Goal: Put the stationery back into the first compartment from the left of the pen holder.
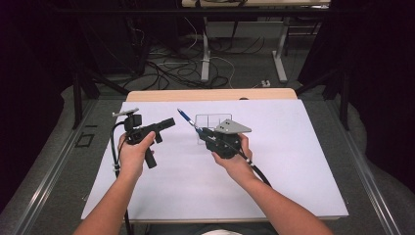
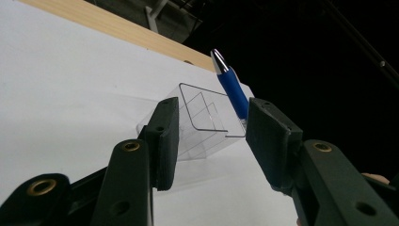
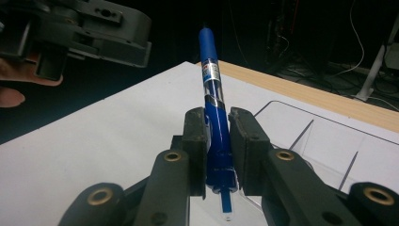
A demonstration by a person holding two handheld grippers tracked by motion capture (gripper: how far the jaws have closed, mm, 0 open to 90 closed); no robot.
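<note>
A blue pen (image 1: 186, 117) with a silver tip sticks up and to the left out of my right gripper (image 1: 201, 131), which is shut on its barrel. In the right gripper view both pads clamp the pen (image 3: 211, 84) low on its blue body, my right gripper (image 3: 217, 127) tilted upward. A clear plastic divided box (image 1: 209, 123) stands on the white sheet just behind that gripper. My left gripper (image 1: 169, 122) is held level to the left and points at the pen. Its jaws stand open in the left gripper view (image 2: 211, 136), with nothing between them. Beyond them are the pen (image 2: 233, 89) and the box (image 2: 202, 122).
The white sheet (image 1: 293, 161) covers most of the table, with a wooden edge (image 1: 210, 94) along the far side. Table legs and cables (image 1: 205, 63) lie on the floor beyond. Dark metal rails (image 1: 39, 191) flank both sides.
</note>
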